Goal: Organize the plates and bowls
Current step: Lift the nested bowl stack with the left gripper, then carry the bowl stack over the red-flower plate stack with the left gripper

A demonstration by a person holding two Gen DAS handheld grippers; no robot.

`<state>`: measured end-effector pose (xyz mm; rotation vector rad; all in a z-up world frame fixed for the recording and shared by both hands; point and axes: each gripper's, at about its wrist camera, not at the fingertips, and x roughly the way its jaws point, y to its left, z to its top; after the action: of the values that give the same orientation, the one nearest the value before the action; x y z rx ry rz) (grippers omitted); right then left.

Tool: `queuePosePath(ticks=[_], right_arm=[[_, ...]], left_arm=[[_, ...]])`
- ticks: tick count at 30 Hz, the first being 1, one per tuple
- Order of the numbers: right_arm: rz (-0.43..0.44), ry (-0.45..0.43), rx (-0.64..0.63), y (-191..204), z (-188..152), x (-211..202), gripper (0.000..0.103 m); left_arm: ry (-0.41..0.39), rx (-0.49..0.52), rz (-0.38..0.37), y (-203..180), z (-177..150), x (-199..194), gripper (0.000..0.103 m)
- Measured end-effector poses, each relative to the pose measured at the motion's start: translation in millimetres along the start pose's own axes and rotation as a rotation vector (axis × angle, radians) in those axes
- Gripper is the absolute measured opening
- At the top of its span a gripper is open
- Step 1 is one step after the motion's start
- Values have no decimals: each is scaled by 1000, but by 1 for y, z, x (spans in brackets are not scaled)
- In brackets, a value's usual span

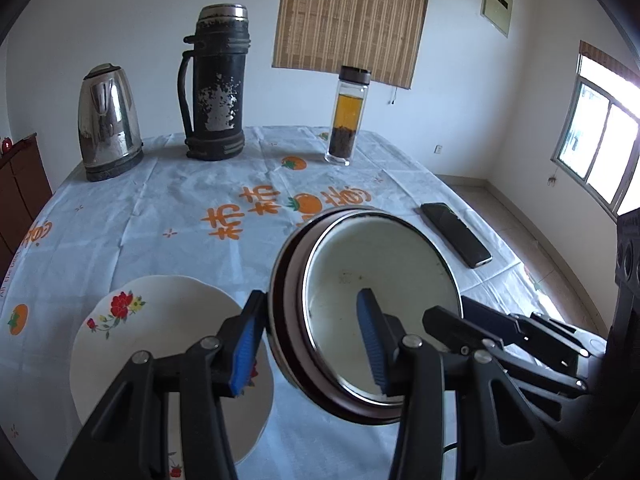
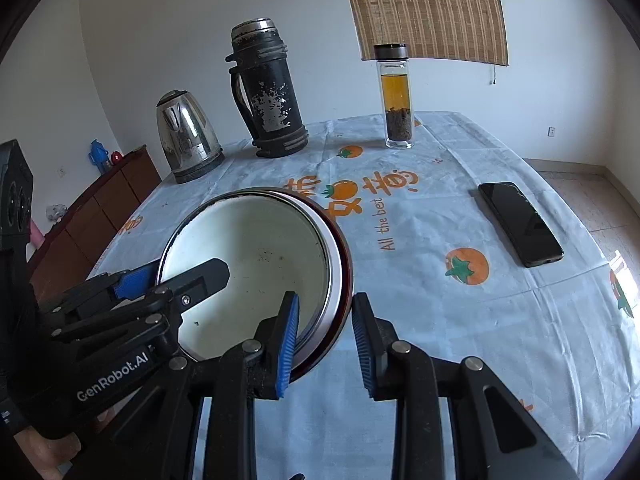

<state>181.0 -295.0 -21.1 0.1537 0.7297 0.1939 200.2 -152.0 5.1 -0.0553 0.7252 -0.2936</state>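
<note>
A dark-rimmed enamel bowl (image 1: 380,280) with a white inside is held tilted above the table; it also shows in the right wrist view (image 2: 256,256). My left gripper (image 1: 310,340) straddles its left rim, one blue pad outside and one inside, with gaps visible. My right gripper (image 2: 326,344) straddles the opposite rim, one pad inside the bowl, the outer pad apart from the wall. A white plate (image 1: 168,352) with red flowers lies on the table below left of the bowl.
A steel kettle (image 1: 108,124), a black thermos (image 1: 216,88) and a glass tea bottle (image 1: 348,116) stand at the table's far side. A black phone (image 2: 520,224) lies at the right. The tablecloth (image 1: 180,200) is pale blue with orange prints.
</note>
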Motion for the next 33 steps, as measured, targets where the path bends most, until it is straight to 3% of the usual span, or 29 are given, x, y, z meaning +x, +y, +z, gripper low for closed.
queuePosePath(ticks=[33], right_arm=[[73, 23, -118, 94, 7, 7, 30]], left_arm=[[-61, -85, 63, 85, -6, -41, 45]])
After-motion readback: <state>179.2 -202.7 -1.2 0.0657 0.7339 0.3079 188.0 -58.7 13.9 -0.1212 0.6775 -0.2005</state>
